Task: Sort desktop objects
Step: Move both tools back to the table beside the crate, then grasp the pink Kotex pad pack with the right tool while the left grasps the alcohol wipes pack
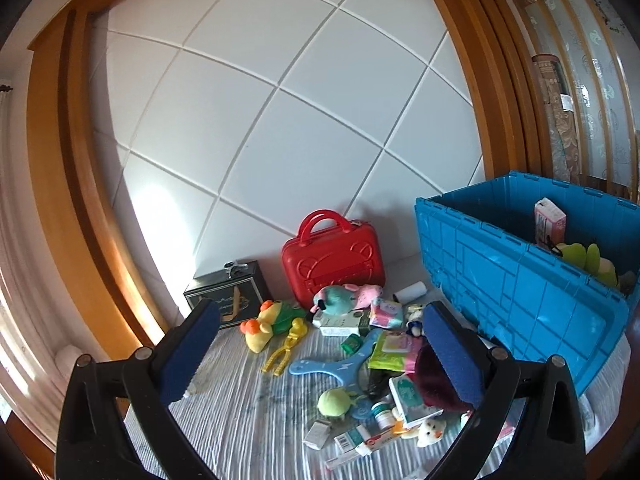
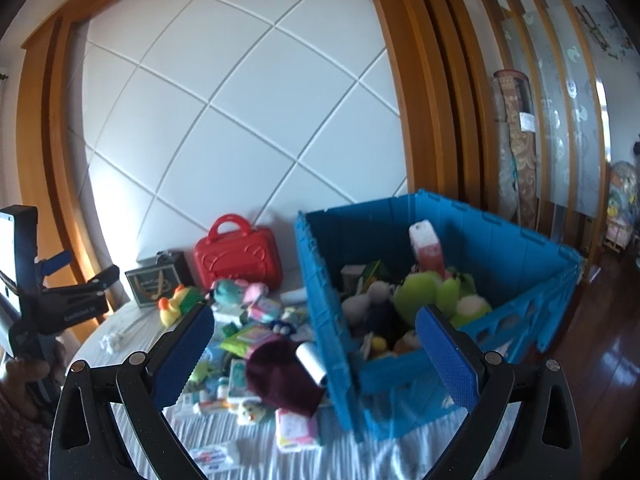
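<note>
A pile of small toys, boxes and bottles [image 1: 360, 352] lies on the striped cloth, also in the right wrist view [image 2: 256, 328]. A blue crate [image 1: 520, 280] stands at the right and holds a green plush [image 2: 424, 292] and a pink carton [image 2: 426, 244]. My left gripper [image 1: 320, 348] is open and empty above the pile. My right gripper [image 2: 316, 344] is open and empty, over the crate's near corner [image 2: 344, 360]. The left gripper's body also shows in the right wrist view [image 2: 60, 300].
A red toy case [image 1: 332, 260] and a black box [image 1: 232, 292] stand against the white tiled wall. A dark red cloth [image 2: 280, 376] and a white roll [image 2: 312, 360] lie beside the crate. Wooden frame at left and right.
</note>
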The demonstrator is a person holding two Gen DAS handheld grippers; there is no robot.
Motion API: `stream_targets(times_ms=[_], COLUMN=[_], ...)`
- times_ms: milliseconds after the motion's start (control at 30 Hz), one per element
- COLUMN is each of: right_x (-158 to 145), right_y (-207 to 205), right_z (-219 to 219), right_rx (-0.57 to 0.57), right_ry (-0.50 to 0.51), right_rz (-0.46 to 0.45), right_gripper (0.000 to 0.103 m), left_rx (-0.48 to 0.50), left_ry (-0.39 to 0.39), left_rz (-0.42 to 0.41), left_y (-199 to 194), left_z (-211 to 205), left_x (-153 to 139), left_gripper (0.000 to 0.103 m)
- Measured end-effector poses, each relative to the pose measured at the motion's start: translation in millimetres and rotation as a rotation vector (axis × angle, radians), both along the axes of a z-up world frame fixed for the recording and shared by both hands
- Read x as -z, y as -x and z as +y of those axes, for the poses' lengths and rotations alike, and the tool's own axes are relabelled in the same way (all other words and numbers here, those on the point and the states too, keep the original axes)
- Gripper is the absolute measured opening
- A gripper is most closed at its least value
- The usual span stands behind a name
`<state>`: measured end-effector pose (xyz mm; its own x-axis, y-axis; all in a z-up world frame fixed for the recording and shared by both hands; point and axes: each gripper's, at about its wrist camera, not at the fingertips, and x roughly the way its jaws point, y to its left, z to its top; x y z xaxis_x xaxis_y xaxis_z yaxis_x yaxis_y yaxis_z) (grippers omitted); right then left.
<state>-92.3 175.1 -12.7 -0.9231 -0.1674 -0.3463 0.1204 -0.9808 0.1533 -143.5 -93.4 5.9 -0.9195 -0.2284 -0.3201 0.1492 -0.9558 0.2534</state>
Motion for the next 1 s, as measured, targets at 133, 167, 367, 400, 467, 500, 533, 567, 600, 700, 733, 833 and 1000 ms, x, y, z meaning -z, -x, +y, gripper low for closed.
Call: stream_targets(times_ms=[133, 167, 367, 400, 467, 500, 533, 567, 600, 700, 733, 833, 1000], right_x=[8, 12, 59, 72, 94, 103, 114, 124, 134, 166, 178, 217, 262], right_y=[-7, -8, 0, 2, 2, 3, 4, 7, 12, 27, 34, 57, 86], right_z=[-12, -16, -48, -53, -60, -62, -64, -66, -68, -72, -73, -82, -105], right_rx=[-0.071, -0.100, -0.268, -0.292, -0.318, -0.325, -0.333, -0.344, -0.353, -0.344, -0.335, -0.324, -0.281], right_ry=[-0.018, -0.026, -0.065, -0.081, -0.103, -0.107, -0.110, -0.115, -0.125, -0.150, -0.152, -0.128, -0.183], right_rz=[0.004, 0.005, -0.095, -0.120, -0.152, -0.170, -0.191, -0.213, -0.242, -0.293, -0.322, -0.429, -0.502], right_gripper=[0.102, 0.102, 0.102, 0.102, 0.102, 0.102, 0.102, 0.102, 0.102, 0.102, 0.102, 0.101, 0.100], left_rx=[-0.044, -0.053, -0.049, -0.046, -0.024, 0.014, 0.058, 0.101, 0.151, 0.300, 0.357, 0.473, 0.603], left_ry=[-0.003, -0.005, 0.016, 0.010, -0.013, -0.027, -0.029, -0.014, 0.017, 0.087, 0.082, 0.110, 0.132], left_rz=[-0.014, -0.028, -0.089, -0.096, -0.156, -0.199, -0.230, -0.270, -0.323, -0.456, -0.502, -0.578, -0.623], left_y=[-20, -22, -36, -39, -39, -38, -37, -37, -35, -31, -28, -23, -6], left_z=[-20, -22, -19, -19, -19, -19, -17, -14, -10, 0, 1, 5, 7], left_x=[14, 20, 69, 82, 109, 126, 142, 161, 183, 243, 259, 297, 329], left_gripper=[0.103, 0.103, 0.103, 0.103, 0.103, 0.103, 0.103, 0.103, 0.103, 0.103, 0.103, 0.103, 0.103])
